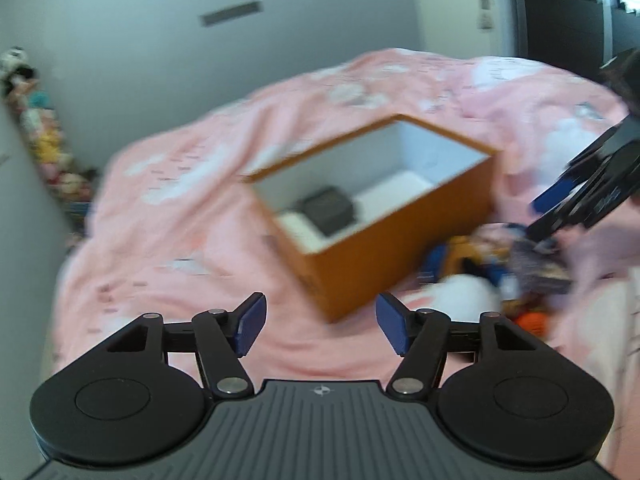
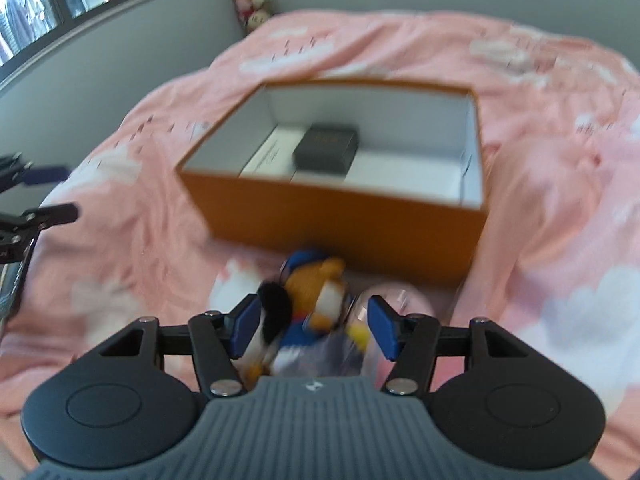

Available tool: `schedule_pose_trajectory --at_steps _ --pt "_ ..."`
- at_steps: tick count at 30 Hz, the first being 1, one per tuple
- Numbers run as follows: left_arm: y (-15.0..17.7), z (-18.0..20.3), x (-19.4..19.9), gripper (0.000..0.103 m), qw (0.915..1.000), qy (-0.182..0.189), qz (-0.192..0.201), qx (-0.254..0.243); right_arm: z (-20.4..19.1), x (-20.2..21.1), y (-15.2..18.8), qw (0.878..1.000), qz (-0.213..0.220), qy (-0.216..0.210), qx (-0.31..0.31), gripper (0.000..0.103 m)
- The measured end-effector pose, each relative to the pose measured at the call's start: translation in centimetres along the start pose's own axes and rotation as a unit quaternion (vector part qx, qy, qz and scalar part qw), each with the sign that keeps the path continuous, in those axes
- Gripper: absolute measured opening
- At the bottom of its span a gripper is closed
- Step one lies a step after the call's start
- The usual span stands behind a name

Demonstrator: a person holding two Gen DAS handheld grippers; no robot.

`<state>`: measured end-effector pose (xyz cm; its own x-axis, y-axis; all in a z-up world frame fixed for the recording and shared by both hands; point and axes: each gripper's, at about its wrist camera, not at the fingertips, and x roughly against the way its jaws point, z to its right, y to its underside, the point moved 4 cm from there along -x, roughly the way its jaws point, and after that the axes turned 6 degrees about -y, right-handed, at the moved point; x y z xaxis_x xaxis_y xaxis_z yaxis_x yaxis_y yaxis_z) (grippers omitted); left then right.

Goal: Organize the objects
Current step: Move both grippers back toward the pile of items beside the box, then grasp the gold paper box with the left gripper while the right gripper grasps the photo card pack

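Straddling a blurred plush toy (image 2: 308,304) on the pink bedspread (image 2: 560,160), the spread fingers of the right gripper (image 2: 313,330) are seen just before the orange box (image 2: 340,216), while the left gripper (image 1: 321,324) is held open, empty.

- The left wrist camera is looking forward and down over the bed (image 1: 168,216), toward the orange box (image 1: 400,240) from one corner, quite near.
- The right wrist camera is facing the orange box (image 2: 340,216) long side, looking into it from close.
- Both views are sharing the box and the pink bed (image 2: 560,160).
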<state>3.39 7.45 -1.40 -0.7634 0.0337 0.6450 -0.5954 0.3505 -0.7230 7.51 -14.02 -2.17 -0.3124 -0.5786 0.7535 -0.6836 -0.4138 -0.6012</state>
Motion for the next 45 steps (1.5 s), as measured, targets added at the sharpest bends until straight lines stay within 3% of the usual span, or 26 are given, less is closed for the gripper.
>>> schedule_pose_trajectory --at_steps 6,10,14,18,32,36,40,45 --pt "0.1 5.7 -2.0 0.073 0.9910 0.112 -0.049 -0.053 -1.1 -1.4 3.4 0.996 -0.082 -0.029 -0.027 0.050" --pt "1.3 8.4 -3.5 0.070 0.9820 0.146 -0.088 -0.081 -1.4 -2.1 5.5 0.990 -0.123 -0.050 -0.046 0.042" --pt "2.0 10.0 -4.6 0.068 0.9752 0.165 -0.112 -0.095 -2.0 -2.4 6.9 0.985 -0.152 -0.063 -0.047 0.041" --pt "2.5 11.5 -4.9 0.068 0.9623 0.201 -0.136 -0.124 -2.3 -2.8 8.3 0.978 -0.187 -0.074 -0.052 0.041" --pt "3.8 15.9 -7.3 0.071 0.9458 0.207 -0.186 -0.168 -1.7 -2.1 9.7 0.976 -0.194 -0.076 -0.071 0.040" --pt "4.1 15.9 -7.9 0.071 0.9472 0.203 -0.193 -0.157 -1.6 -2.1 9.6 0.976 -0.192 -0.077 -0.070 0.040" --pt "4.4 15.8 -8.1 0.059 0.9486 0.208 -0.194 -0.138 -1.4 -2.2 9.5 0.976 -0.189 -0.078 -0.069 0.040" --pt "4.1 15.3 -7.4 0.056 0.9569 0.199 -0.174 -0.120 -1.5 -2.1 9.3 0.978 -0.181 -0.078 -0.067 0.040"
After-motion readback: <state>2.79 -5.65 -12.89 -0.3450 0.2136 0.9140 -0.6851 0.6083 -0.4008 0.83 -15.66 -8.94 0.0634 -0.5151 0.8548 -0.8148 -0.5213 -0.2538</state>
